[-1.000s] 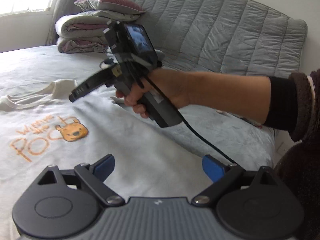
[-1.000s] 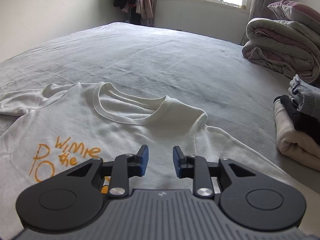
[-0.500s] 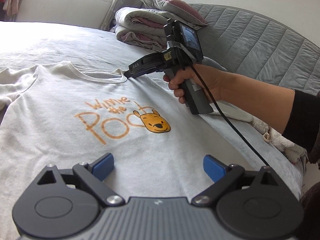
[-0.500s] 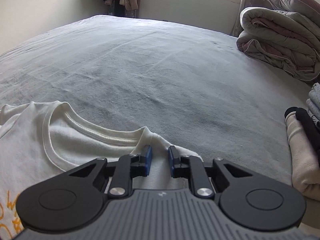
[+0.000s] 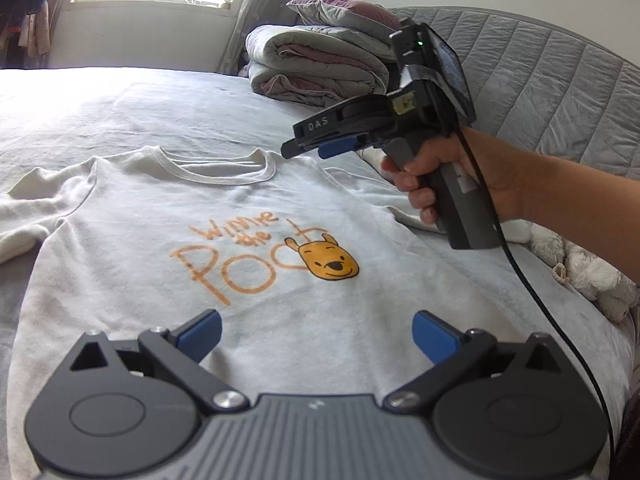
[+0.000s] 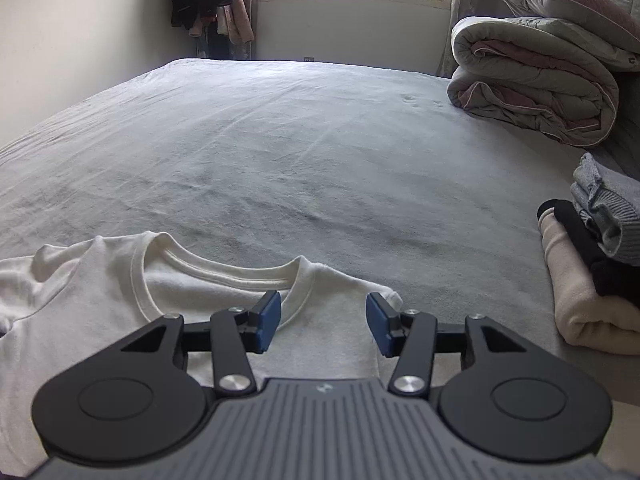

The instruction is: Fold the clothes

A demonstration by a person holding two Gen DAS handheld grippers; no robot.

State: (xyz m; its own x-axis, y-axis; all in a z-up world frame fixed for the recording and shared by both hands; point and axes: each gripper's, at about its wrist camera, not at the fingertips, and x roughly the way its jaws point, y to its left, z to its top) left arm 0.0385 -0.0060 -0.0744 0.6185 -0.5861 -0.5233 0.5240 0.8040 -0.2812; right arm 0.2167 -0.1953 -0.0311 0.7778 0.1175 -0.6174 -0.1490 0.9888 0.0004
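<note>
On the bed: the white T-shirt [image 5: 168, 248] lies face up and spread flat on the grey bed cover [image 6: 280, 152], collar toward the window, orange print showing, not yet folded
Left gripper [image 5: 316, 332]: jaws wide apart and opening the last bit, over the lower front of the shirt, nothing between the pads
Right gripper [image 6: 323, 322]: jaws opening, pads apart and clear of the cloth, hovering just above the shoulder beside the collar [image 6: 224, 272]
Risk, thin grab: a bite taken from this height could catch only the top layer at the shoulder, so the front would lift away from the back and the fold would bunch
Risk, collar snag: the near pad sits close to the neckband; closing there would drag the neck askew
Risk, uneven lift: one hand is at the shoulder and the other near the hem, so a fold started with mismatched holds would likely skew the shirt's edges
Risk, left sleeve [image 5: 24, 216]: already rumpled at the far side, it may get trapped inside a fold
Risk, neighbours: the stack of folded clothes [image 6: 592, 264] lies near the right hand; a wide swing could knock it
Cable [image 5: 532, 292]: hangs from the right handle over the shirt's side and might drag the fabric
</note>
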